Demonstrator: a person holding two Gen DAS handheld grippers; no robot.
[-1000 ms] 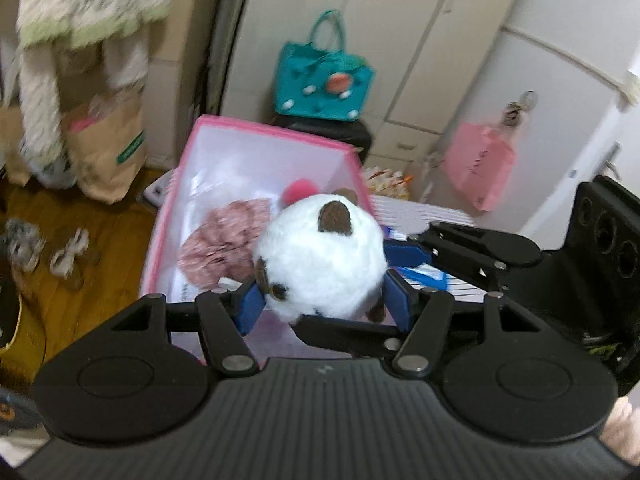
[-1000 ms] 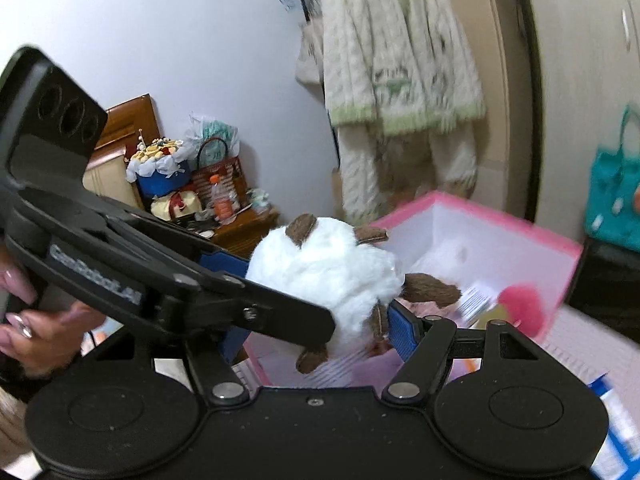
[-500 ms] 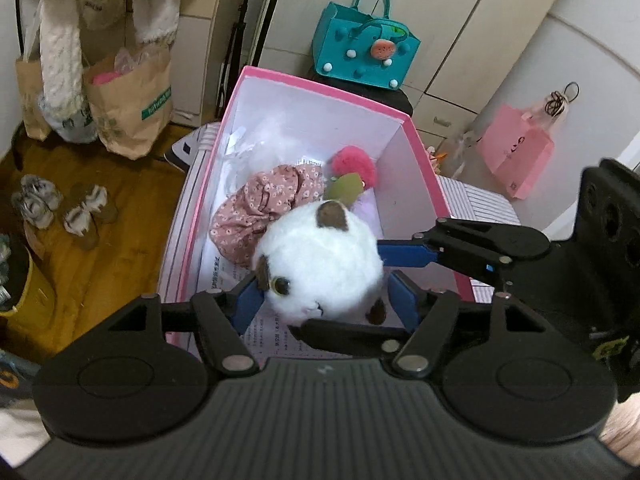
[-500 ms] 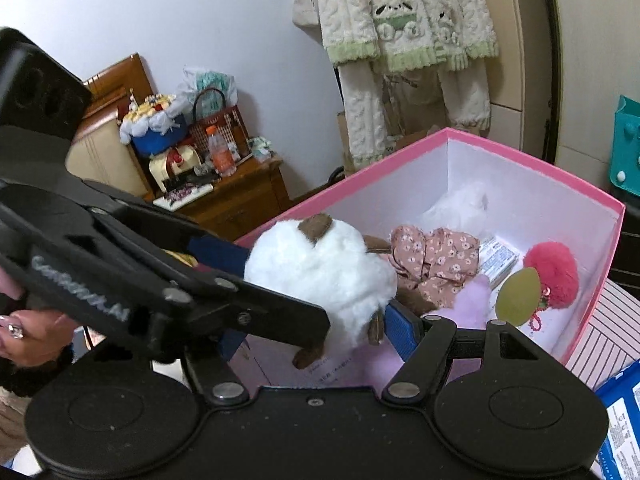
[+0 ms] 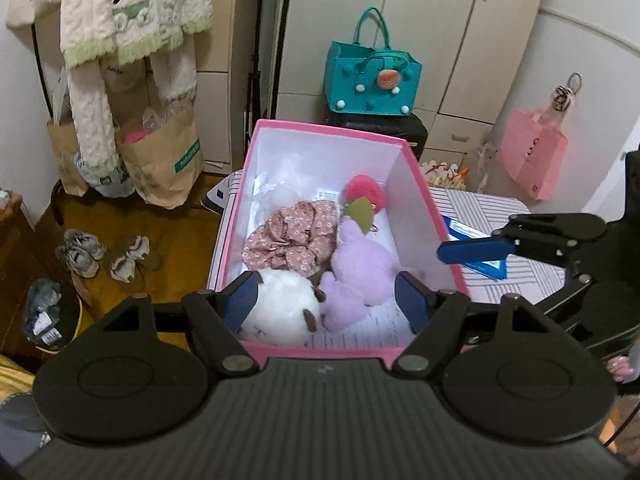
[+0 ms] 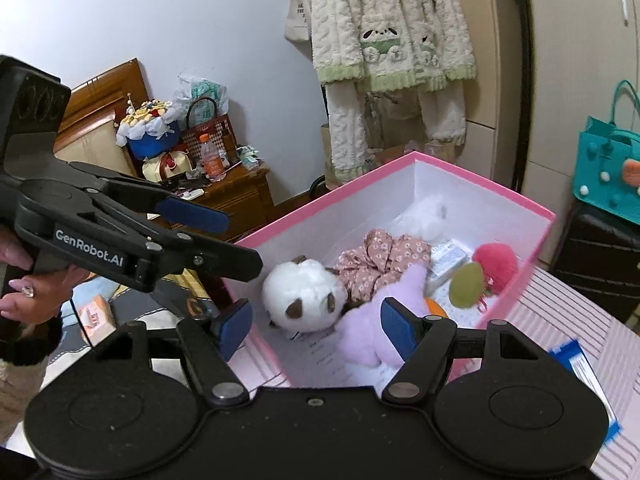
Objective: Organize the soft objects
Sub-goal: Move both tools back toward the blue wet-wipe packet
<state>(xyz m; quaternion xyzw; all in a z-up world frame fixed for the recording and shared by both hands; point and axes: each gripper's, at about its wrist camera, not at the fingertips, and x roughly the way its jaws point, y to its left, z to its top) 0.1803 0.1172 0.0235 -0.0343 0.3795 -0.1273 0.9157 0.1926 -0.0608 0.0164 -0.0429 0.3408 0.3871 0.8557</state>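
Observation:
A pink box with white inner walls stands on a striped table. In it lie a white round plush at the near left, a purple plush, a pink floral cloth and a red pompom. My left gripper is open above the box's near edge, its left pad next to the white plush. My right gripper is open and empty over the box; the white plush and purple plush lie below it.
A blue-edged packet lies on the striped table right of the box. A teal bag sits on a black case behind. Paper bags, shoes and a hanging fleece robe are at the left. A wooden cabinet holds clutter.
Both grippers held the white plush above the box. Both have opened, and the plush now lies in the box's near left corner. The right gripper has drawn aside.

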